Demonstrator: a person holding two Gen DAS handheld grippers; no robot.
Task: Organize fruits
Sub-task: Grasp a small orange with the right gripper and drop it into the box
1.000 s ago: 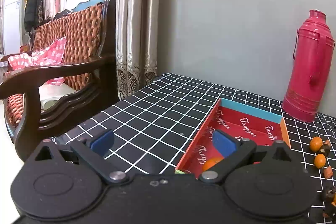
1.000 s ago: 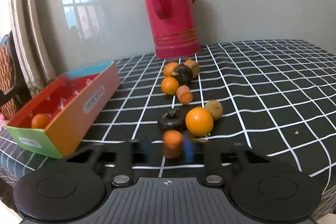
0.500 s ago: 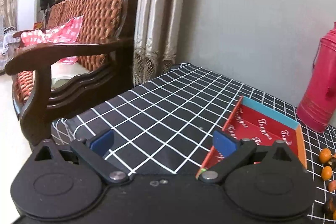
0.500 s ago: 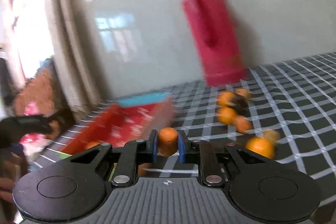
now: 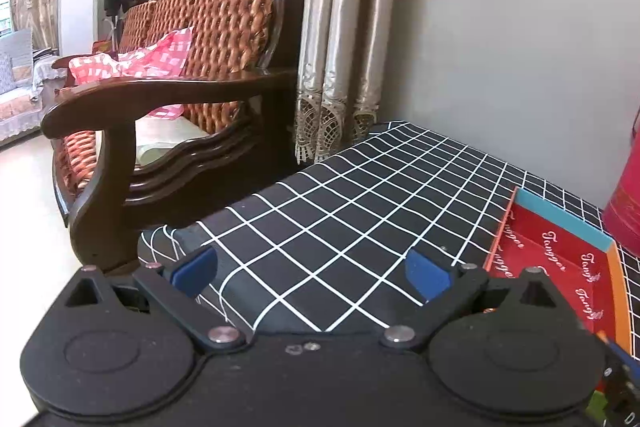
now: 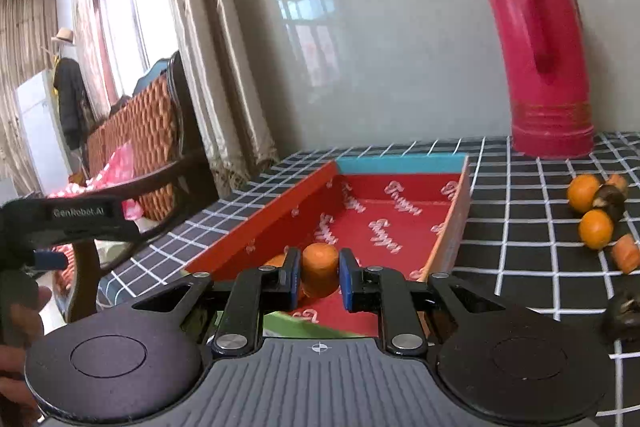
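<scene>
Orange fruit piece (image 6: 319, 267), stubby and rounded, sits squeezed between the blue pads of the right gripper (image 6: 319, 277), whose jaws stand narrow and clamp it from both sides above the near end of the red box (image 6: 384, 227). Another orange fruit (image 6: 276, 261) peeks out just behind the left pad, low inside the box. Most of the box floor beyond lies bare, walled by a red side on the left, a blue far end and an orange side on the right. Loose fruits (image 6: 596, 223) lie on the checked tablecloth (image 6: 520, 227) well right of the box, near the red thermos (image 6: 540, 47). The left gripper (image 5: 312, 269) has its jaws wide with nothing between them, over the cloth's bare left part near its edge, beside a wooden armchair (image 5: 160, 131).
</scene>
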